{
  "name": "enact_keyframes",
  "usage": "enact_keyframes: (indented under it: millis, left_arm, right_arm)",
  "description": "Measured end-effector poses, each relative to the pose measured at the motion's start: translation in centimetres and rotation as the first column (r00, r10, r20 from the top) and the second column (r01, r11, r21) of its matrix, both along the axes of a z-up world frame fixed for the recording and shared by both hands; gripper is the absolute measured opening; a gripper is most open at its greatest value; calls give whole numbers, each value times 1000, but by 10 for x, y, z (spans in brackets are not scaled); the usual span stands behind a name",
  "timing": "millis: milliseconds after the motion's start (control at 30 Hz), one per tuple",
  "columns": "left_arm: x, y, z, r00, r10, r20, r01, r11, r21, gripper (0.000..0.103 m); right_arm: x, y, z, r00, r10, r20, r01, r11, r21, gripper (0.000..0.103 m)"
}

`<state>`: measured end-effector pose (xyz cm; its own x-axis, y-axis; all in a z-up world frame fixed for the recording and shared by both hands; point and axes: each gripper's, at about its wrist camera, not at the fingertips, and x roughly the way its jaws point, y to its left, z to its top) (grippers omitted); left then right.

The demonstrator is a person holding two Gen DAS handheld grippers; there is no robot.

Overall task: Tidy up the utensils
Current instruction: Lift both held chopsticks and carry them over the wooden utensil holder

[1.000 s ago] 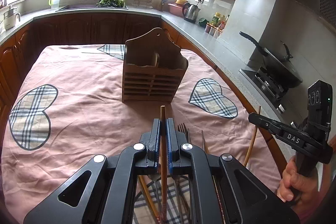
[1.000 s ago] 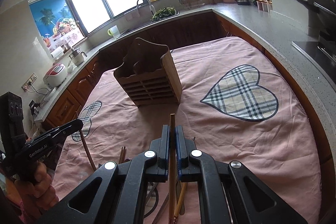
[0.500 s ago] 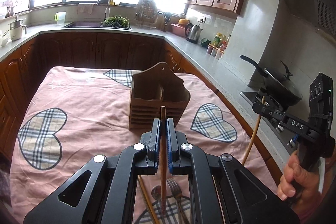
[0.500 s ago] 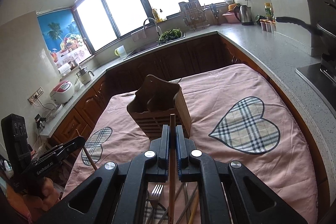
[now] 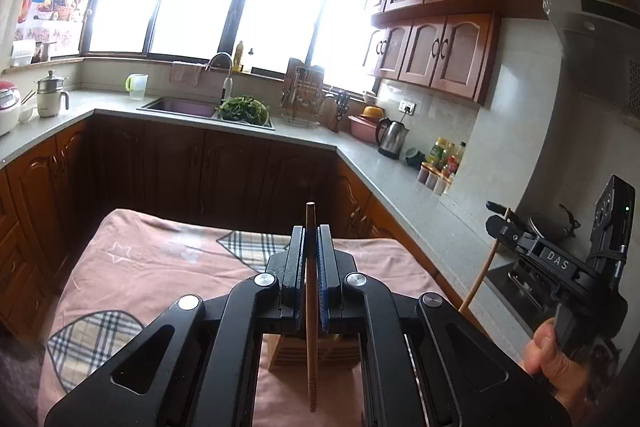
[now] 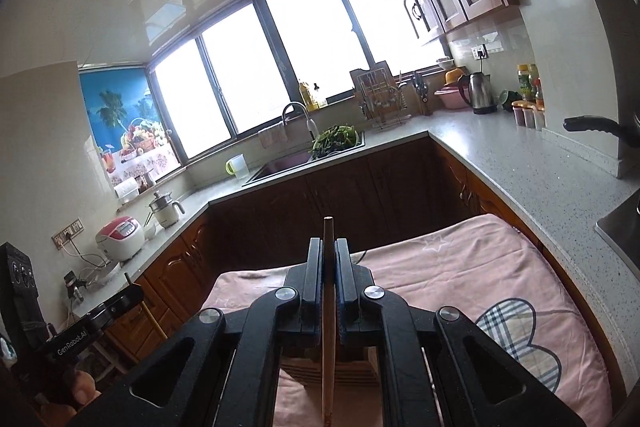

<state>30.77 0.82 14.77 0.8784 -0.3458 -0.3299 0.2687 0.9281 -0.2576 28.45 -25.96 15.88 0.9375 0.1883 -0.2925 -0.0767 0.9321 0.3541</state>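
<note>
My left gripper (image 5: 311, 231) is shut on a wooden chopstick (image 5: 311, 307) that runs up between the pads and sticks out past the tips. My right gripper (image 6: 328, 245) is shut on another wooden chopstick (image 6: 328, 327) in the same way. It also shows at the right of the left wrist view (image 5: 498, 223), its chopstick (image 5: 478, 279) hanging below. The wooden utensil holder (image 5: 294, 351) stands on the pink tablecloth, mostly hidden behind my left gripper; its slatted front also shows below the right gripper (image 6: 304, 367). Both grippers are raised above the table.
The table has a pink cloth (image 5: 160, 267) with plaid hearts (image 6: 516, 331). Dark wooden cabinets and a grey counter (image 5: 360, 155) wrap around the far and right sides. A sink (image 5: 180, 107), kettle (image 5: 392, 139) and stove pan (image 5: 552, 223) stand on the counter.
Both grippers have lifted and tilted up, each with its chopstick. The remaining utensils on the cloth have dropped out of view and the holder now sits low behind the grippers.
</note>
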Motion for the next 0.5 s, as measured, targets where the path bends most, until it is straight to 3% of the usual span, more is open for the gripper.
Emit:
enact_keyframes:
  millis: [233,500]
  left_arm:
    - [52,-1,9,995,77,57,-74,996,-54,5]
    - [95,-20,-34,992,116,42,-115,993,-30,5]
  right_arm:
    - [51,-6,3,997,-71,44,71,997,1,5]
    - [97,-2,-54,996,-85,3,85,996,-6,5]
